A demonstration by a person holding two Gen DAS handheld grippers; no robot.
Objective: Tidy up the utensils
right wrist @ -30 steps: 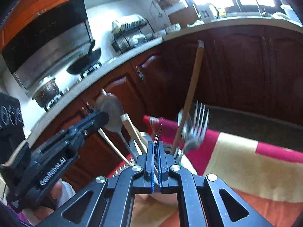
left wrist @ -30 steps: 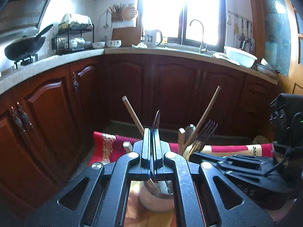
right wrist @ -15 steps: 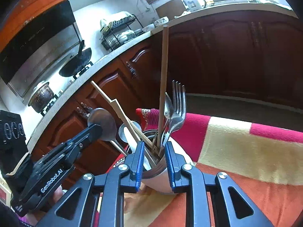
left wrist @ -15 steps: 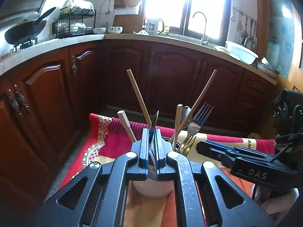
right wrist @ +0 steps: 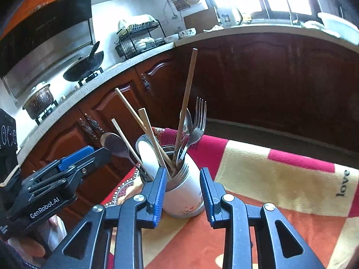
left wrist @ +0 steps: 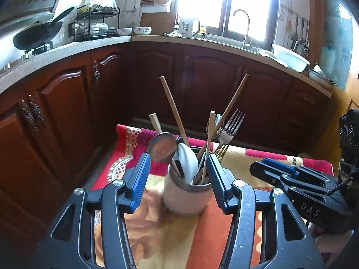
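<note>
White ceramic utensil holder point(left wrist: 187, 196) stands upright on a red, orange and cream patterned cloth point(right wrist: 258, 179), and it serves as the landmark for everything else. Inside the holder stand long wooden chopsticks point(left wrist: 172, 107), a white ceramic spoon point(left wrist: 187, 163), a steel tablespoon point(left wrist: 162, 146) and silver metal forks point(left wrist: 230, 126), all leaning outward past the rim.

A second ago both claws were pressed together, each pinching a thin utensil above the holder. Now the left claw point(left wrist: 178, 180) has just been opening; its blue pads stand spread on either side of the holder and touch nothing. The right claw point(right wrist: 182, 187) has likewise just been opening; its pads stand apart, flanking the holder without pressing it. Seen from the left camera, the right claw point(left wrist: 267, 168) sits to the right of the holder.

Both utensils seem released into the holder, so this placement looks finished. No loose utensils show on the cloth near the holder, which suggests the sorting is close to done.
</note>
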